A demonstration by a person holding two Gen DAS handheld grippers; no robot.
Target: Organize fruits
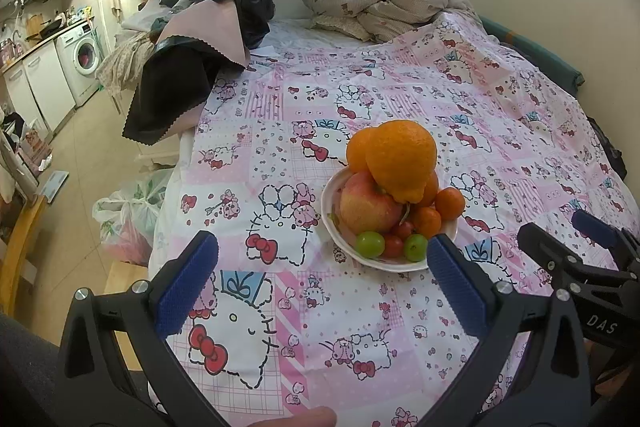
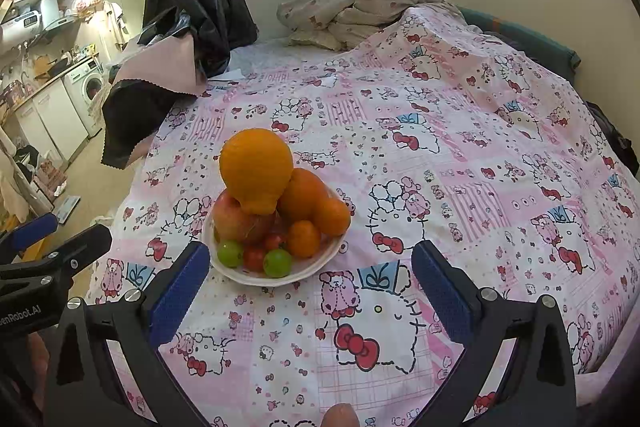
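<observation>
Hovering low over the bedsheet (image 1: pixel 304 131), both grippers sit wide apart at the jaws w/ nothing between the blue pads: left gripper (image 1: pixel 324 283), right gripper (image 2: pixel 310 291).

Just beyond the tips is the white bowl (image 1: pixel 327 195). From the left gripper it lies ahead & slightly right, nearly touching that gripper's right pad in view; from the right gripper it lies ahead & to the left, its rim just past the left pad. So the bowl sits roughly btwn the two, neither clearly nearer.

Front of bowl: two green grapes (image 2: pixel 277 262) w/ small red tomatoes (image 2: pixel 254 258) between. Behind them an apple (image 1: pixel 370 205) on the left side, small oranges (image 2: pixel 304 238) on the right. A big bumpy orange (image 2: pixel 256 169) perches on top, stem end down, looks tippy.

Fruit all heaped in the one bowl, none loose on the sheet. Fits either a finished gathering or a pile still to be sorted out; can't tell which.

Far end: crumpled blanket (image 1: pixel 380 3) by the wall.
</observation>
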